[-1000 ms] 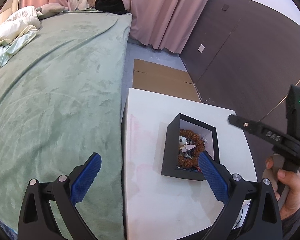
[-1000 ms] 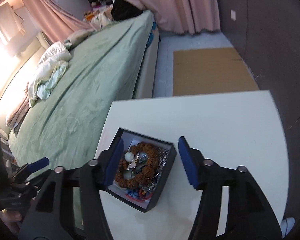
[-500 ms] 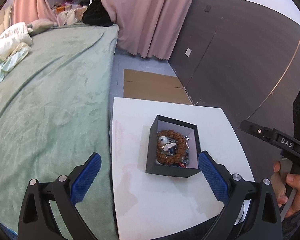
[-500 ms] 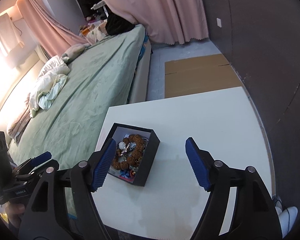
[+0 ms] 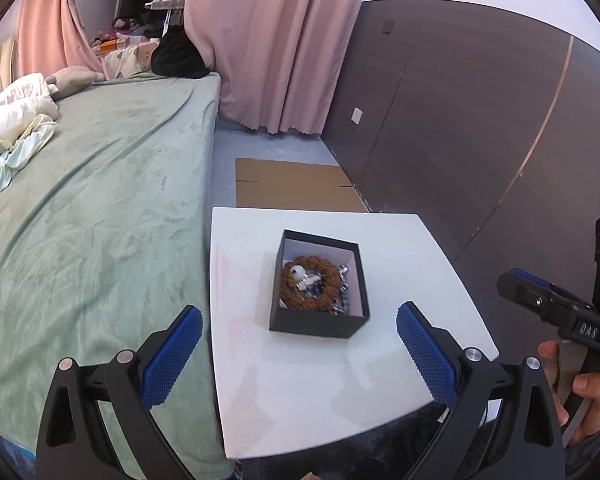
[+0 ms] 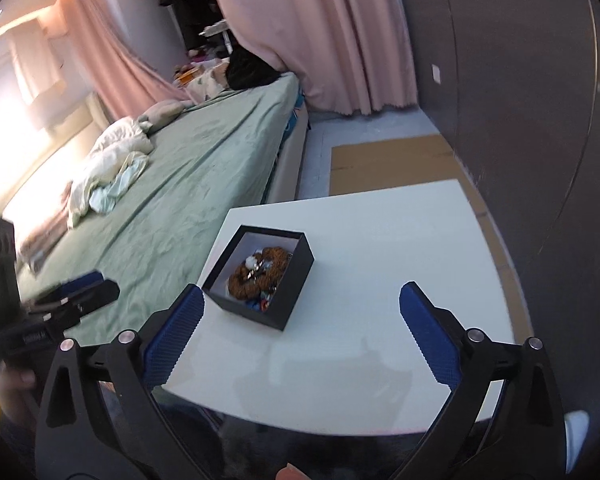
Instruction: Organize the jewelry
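Since the earlier frames I have drawn both grippers back from the black box (image 5: 319,284), which now sits smaller in each view and well ahead of the fingertips. My left gripper (image 5: 298,346) hovers above the near part of the white bench (image 5: 400,248), its blue pads (image 5: 172,356) spread wide and holding nothing; one pad hangs over the bed's edge, the other over the bench. My right gripper (image 6: 300,338) is likewise spread wide and empty, above the near bench edge. The box stands open near the middle of the bench, toward the bed side. Inside it lies a ring of brown beads (image 5: 310,284), with a small white piece and a tangle of silvery and coloured items I cannot tell apart. The green bed (image 5: 92,208) runs along the bench's left side, flat cardboard (image 5: 296,192) lies on the floor beyond, and pink curtains (image 5: 276,48) hang behind.
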Motion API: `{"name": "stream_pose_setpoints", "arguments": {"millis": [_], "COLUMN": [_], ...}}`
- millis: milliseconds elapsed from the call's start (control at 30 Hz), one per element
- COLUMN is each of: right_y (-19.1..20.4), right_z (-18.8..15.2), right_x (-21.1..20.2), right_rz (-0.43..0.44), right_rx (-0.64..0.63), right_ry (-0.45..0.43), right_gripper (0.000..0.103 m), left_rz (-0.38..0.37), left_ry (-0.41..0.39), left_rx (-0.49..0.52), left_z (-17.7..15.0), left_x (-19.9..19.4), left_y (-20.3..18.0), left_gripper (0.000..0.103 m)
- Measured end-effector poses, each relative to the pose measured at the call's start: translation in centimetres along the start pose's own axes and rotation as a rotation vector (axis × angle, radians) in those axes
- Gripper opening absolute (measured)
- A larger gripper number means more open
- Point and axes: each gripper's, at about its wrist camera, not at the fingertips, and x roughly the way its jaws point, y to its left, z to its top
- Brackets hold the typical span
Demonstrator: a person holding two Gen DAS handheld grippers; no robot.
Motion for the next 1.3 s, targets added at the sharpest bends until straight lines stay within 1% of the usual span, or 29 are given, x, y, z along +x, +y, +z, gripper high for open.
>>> {"name": "stream_pose_setpoints", "arguments": {"millis": [100, 233, 300, 467, 700, 867, 933, 1100, 1300], "right_y": [0.3, 0.2, 0.1, -0.1, -0.7, -0.9, -1.0, -0.6, -1.1], "right_z": [-1.2, -2.5, -3.2, -4.7, -6.9, -8.6, -9.0, -10.0, -10.5], "right_x": [-1.3, -2.6, -3.8, -5.7, -6.9, -7.7, -8.3, -8.6, -8.9], "right_rz": [0.019, 0.004, 0.016, 0.013, -0.031, -0.029, -0.019, -0.039, -0.047], "right_rx": [-0.007, -0.005, 0.016, 0.029, 0.028, 0.013, 0.014, -0.015, 0.015], "right_ry": [-0.010, -0.017, -0.025, -0.037, -0.030, -0.023, -0.035, -0.041, -0.057], "right_gripper": [0.098, 0.098, 0.098, 0.098, 0.098, 0.098, 0.098, 0.098, 0.098], "left_rz": [0.000, -0.001, -0.003, -0.018, -0.030, -0.028, -0.029, -0.020, -0.017], "left_ry": [-0.007, -0.032, -0.045, -0.062, -0.078, -0.094, -0.099, -0.109, -0.133], "left_rx": [0.016, 0.026, 0.040, 0.053, 0.063, 0.065, 0.070, 0.093, 0.115], "left_z": [-0.7, -1.3, -1.6, -2.3, -3.7, -5.1, -5.7, -6.8, -7.3], "left_x": [-1.1, -3.1, -4.1, -6.0, -8.3, -9.4, -9.8, -10.4, -11.1], "left_y": [-0.5, -0.9, -1.3, -1.9, -2.7, -3.0, -3.2, -3.7, -4.2], "left_gripper": [0.094, 0.094, 0.094, 0.094, 0.094, 0.095, 0.094, 0.095, 0.095]}}
